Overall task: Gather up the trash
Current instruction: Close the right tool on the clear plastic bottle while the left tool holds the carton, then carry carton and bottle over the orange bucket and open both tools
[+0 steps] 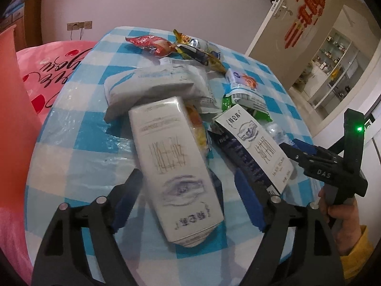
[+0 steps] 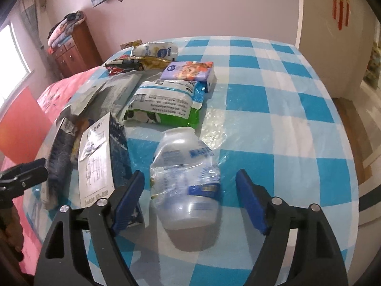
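Observation:
Trash lies piled on a blue-and-white checked table (image 1: 71, 157). In the left wrist view my left gripper (image 1: 188, 190) is open, its blue pads on either side of a white milk carton (image 1: 176, 166) lying flat. A second carton (image 1: 254, 147) lies to its right. In the right wrist view my right gripper (image 2: 190, 190) is open around a crushed clear plastic bottle (image 2: 185, 181) lying on its side, pads apart from it. The right gripper also shows in the left wrist view (image 1: 300, 152).
Behind lie a grey pouch (image 1: 152, 83), a red snack wrapper (image 1: 150, 44), a green-and-white bag (image 2: 164, 104) and a purple tissue pack (image 2: 188, 71). A pink bed (image 1: 47, 71) stands left of the table, a door (image 1: 297, 16) at the right.

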Demonstrator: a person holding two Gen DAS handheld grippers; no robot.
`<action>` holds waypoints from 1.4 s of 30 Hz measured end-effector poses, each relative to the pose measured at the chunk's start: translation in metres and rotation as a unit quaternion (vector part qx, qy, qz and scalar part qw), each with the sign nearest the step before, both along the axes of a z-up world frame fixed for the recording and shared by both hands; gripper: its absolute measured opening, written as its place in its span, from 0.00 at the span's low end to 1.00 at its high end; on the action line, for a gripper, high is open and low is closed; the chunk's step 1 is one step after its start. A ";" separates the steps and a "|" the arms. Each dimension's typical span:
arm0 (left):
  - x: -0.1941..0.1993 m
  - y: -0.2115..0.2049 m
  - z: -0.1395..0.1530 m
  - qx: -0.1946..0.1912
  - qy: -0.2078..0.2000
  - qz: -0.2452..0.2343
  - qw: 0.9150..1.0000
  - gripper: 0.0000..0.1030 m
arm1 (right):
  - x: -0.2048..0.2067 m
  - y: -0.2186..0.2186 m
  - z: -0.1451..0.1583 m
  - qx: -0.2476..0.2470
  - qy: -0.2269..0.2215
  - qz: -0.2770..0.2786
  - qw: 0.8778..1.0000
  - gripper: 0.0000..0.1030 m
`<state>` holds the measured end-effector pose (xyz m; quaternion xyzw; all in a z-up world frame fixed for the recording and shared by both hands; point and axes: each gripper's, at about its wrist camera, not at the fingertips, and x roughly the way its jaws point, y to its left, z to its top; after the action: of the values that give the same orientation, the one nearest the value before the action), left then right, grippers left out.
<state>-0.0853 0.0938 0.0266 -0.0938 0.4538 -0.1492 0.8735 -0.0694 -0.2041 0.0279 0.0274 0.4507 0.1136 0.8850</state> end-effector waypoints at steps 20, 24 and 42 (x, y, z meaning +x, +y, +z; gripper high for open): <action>0.002 -0.001 0.003 0.003 -0.003 0.023 1.000 0.65 | -0.016 0.008 0.011 -0.054 -0.049 -0.010 0.997 0.58; -0.004 0.004 0.021 -0.011 -0.026 0.021 0.999 0.65 | -0.016 0.009 0.034 -0.024 -0.059 -0.016 0.998 0.58; -0.049 0.155 0.146 -0.001 -0.189 0.205 0.960 0.65 | 0.016 0.220 0.169 0.098 -0.119 0.220 0.963 0.58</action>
<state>-0.1340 0.2492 0.1728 -0.1556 0.2517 0.0179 0.9550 -0.0531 0.0158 0.1968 0.0004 0.3237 0.3517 0.8784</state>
